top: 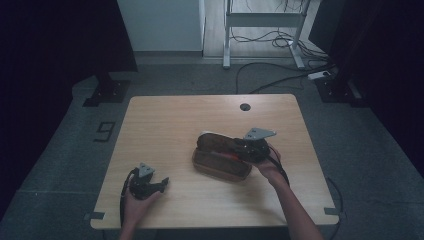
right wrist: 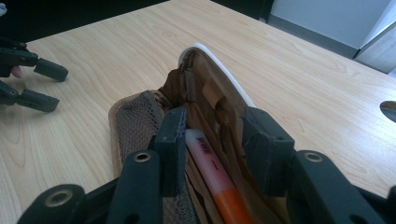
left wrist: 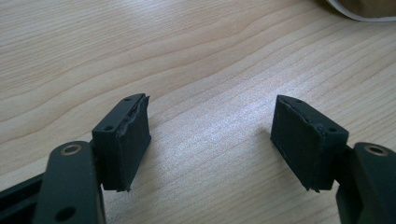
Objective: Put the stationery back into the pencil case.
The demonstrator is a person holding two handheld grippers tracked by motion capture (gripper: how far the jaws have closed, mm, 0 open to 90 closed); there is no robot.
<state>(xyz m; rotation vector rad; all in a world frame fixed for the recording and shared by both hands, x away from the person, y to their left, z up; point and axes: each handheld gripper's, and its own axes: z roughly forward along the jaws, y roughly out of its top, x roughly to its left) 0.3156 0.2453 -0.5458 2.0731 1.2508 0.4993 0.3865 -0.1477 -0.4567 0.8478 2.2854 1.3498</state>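
At frame centre, an orange marker [right wrist: 215, 172] is being straddled inside an open brown pencil case [top: 220, 160] by the right gripper [right wrist: 212, 135], jaws apart; at lower left, the left gripper [left wrist: 210, 135] is being held spread over the table [left wrist: 187, 56].

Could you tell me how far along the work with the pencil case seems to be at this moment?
Done: the brown pencil case lies open on the table. In hand: the right hand-held gripper reaches into it, jaws either side of an orange-tipped marker, apparently not clamped. The left hand-held gripper rests open over bare wood. Left: whether the marker goes in or comes out is unclear, and the case is still open.
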